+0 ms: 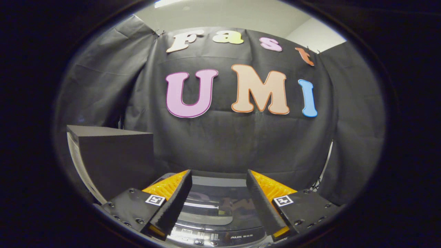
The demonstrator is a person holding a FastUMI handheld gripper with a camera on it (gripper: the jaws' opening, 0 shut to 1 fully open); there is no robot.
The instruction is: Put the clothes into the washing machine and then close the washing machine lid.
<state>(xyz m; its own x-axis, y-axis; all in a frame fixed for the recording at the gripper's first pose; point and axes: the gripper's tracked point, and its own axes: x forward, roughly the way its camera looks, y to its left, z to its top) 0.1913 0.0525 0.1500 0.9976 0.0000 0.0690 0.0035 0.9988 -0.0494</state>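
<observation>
One washing machine lies below and just ahead of the jaws, seen from above; its single lid, a dark glossy transparent panel, sits flat over the tub and appears to be down, though reflections on the glass make the drum beneath hard to read. A strip of control panel with small buttons runs along the machine's near edge, between the two finger bases.

One gripper is in view, with its two fingers spread wide apart. The jaws hold nothing and touch nothing; the lid shows through the open gap between them. Each finger base carries one small square marker, two markers in all.

One dark rectangular box stands to the left of the machine, rising above the level of the fingertips and beside the left finger. A black cloth wall hangs just beyond the machine and closes off the back of the booth. No garment can be made out on or around the lid.
</observation>
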